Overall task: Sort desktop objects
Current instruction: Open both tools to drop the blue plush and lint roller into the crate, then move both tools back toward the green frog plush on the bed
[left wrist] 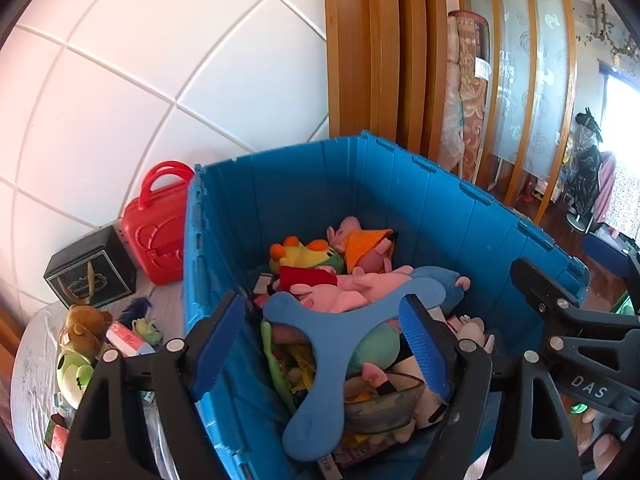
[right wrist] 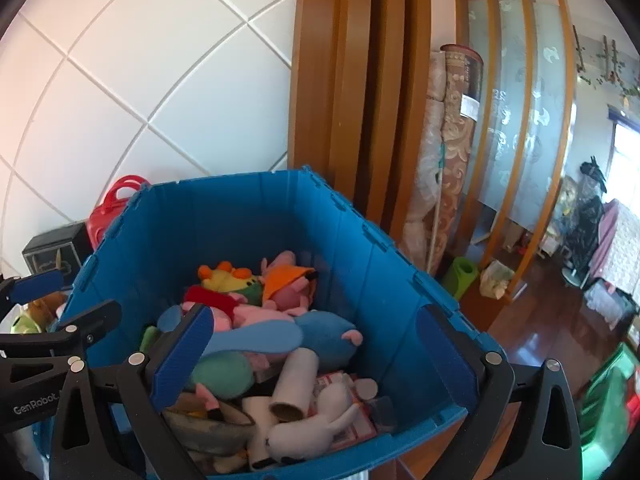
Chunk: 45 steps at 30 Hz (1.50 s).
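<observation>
A big blue crate (left wrist: 400, 200) (right wrist: 248, 216) holds several plush toys, a blue three-armed boomerang (left wrist: 320, 344) (right wrist: 260, 336), a glass bowl (left wrist: 380, 408) and a cardboard tube (right wrist: 296, 384). My left gripper (left wrist: 324, 344) hangs open over the crate, its blue pads either side of the boomerang, which lies on the toys. My right gripper (right wrist: 316, 360) is open and empty above the crate's near side. Each gripper shows at the edge of the other's view.
Left of the crate, on a cloth-covered table (left wrist: 32, 380), stand a red plastic case (left wrist: 156, 228), a black box (left wrist: 92, 276), a brown teddy (left wrist: 84, 328), a green plush (left wrist: 72, 372) and small packets. Wooden slats (left wrist: 380, 48) and rolled carpets (left wrist: 468, 92) rise behind.
</observation>
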### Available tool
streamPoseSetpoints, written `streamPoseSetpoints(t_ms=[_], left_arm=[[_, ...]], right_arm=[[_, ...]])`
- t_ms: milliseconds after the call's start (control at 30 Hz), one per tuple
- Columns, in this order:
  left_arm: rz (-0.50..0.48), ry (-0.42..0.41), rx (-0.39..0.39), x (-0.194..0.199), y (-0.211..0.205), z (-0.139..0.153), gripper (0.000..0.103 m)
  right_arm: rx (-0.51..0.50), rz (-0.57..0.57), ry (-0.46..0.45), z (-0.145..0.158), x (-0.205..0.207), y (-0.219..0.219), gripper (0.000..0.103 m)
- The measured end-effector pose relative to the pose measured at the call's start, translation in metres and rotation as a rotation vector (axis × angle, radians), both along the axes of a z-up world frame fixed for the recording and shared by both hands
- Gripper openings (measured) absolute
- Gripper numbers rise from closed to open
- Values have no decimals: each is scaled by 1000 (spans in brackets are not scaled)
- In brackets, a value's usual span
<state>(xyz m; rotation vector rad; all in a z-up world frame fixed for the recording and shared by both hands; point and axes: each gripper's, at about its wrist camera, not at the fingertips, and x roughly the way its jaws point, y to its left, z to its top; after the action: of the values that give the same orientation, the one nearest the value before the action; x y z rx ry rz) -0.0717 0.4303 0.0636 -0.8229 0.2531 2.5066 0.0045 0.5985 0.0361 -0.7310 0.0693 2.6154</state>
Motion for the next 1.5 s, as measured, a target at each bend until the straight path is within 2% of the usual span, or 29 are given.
streamPoseSetpoints(t_ms=[200, 367, 533, 667, 867, 1100, 1300, 1500], left_arm=[[31, 19, 55, 14, -38, 9, 80], [86, 54, 59, 24, -78, 11, 80], [165, 72, 61, 31, -131, 7, 80], [265, 76, 56, 32, -186, 1, 80], [435, 20, 58, 25, -279, -22, 80], [613, -81, 44, 16, -386, -63, 80], [745, -195, 50, 9, -456, -105, 80], [838, -301, 60, 1, -497, -146, 80]], right_arm=[[-6, 42, -5, 3, 6, -24, 103], [-15, 111, 2, 5, 9, -57, 103], [-14, 216, 28, 10, 5, -106, 103], [-17, 326, 43, 11, -6, -156, 103], [-20, 485, 1, -2, -35, -241, 103], [-37, 610, -88, -38, -61, -328, 103], [-54, 657, -187, -77, -80, -371, 103], [-70, 694, -278, -114, -105, -400, 103]])
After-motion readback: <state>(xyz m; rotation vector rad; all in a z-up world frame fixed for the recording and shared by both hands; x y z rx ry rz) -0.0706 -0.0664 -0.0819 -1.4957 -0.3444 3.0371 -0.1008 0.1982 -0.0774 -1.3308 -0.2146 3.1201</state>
